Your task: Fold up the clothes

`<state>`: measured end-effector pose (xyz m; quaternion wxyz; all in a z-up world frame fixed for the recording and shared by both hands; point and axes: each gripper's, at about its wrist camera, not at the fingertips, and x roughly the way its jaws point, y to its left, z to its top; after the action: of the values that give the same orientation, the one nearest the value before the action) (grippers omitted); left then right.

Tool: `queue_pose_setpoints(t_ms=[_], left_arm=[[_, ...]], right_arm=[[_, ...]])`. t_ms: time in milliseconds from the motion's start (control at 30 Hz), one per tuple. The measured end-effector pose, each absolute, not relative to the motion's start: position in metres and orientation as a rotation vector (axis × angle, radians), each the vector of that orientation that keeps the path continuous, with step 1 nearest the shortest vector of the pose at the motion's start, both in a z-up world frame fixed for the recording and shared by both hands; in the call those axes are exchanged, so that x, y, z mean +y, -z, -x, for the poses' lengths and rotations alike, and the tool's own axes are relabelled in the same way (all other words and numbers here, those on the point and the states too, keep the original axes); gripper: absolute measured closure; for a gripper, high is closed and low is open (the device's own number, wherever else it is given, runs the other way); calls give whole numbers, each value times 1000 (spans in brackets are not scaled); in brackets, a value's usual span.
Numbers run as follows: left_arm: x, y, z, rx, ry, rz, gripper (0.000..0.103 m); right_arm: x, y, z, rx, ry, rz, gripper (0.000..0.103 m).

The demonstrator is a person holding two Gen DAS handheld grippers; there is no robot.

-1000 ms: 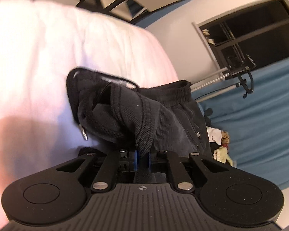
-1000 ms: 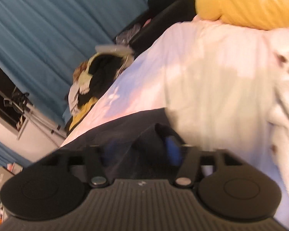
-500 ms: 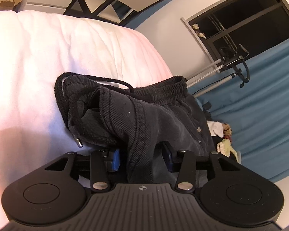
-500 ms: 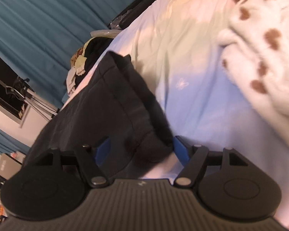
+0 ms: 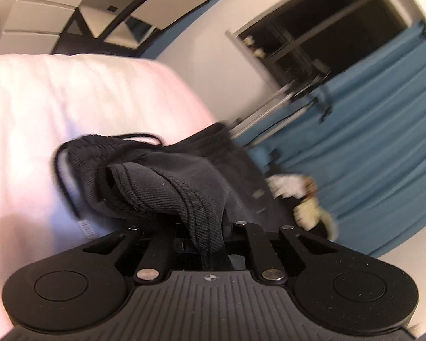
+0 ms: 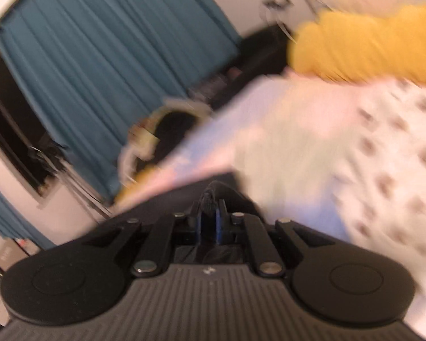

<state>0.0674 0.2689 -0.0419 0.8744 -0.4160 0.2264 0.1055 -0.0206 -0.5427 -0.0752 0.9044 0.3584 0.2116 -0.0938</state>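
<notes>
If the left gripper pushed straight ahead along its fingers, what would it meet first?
The left gripper is already shut on the black shorts, so it would press into their bunched fabric first, then probably the white bedding beyond; depth is unclear.

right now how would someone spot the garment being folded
Find the pale bed cover near the blue curtain. On it lies the black shorts, ribbed waistband with a drawstring, the only dark cloth there, pinched in the left tongs.
</notes>
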Motion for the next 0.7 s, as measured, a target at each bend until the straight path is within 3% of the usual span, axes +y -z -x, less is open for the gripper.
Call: queue_pose_setpoints(t_ms=[133, 267, 300, 333, 367, 400, 433, 700], left_arm=[[266, 56, -74, 584, -239, 782, 91], [256, 50, -73, 601, -243, 710, 82], [252, 46, -72, 603, -249, 692, 70], [248, 41, -70, 608, -257, 672, 49], [244, 36, -67, 607, -264, 654, 38], [241, 31, -64, 596, -270, 638, 20], [237, 25, -58, 577, -274, 621, 13], [190, -19, -26, 418, -307, 442, 10]], right_arm=[[-538, 147, 38, 622, 267, -748, 93], [-528, 168, 43, 613, 273, -732, 90], [-527, 165, 42, 611, 268, -724, 86], [-526, 161, 43, 610, 262, -712, 77], [-526, 155, 44, 606, 257, -694, 67], [-527, 148, 45, 597, 255, -671, 48], [-527, 140, 48, 580, 253, -641, 41], [-546, 95, 23, 437, 224, -531, 38]])
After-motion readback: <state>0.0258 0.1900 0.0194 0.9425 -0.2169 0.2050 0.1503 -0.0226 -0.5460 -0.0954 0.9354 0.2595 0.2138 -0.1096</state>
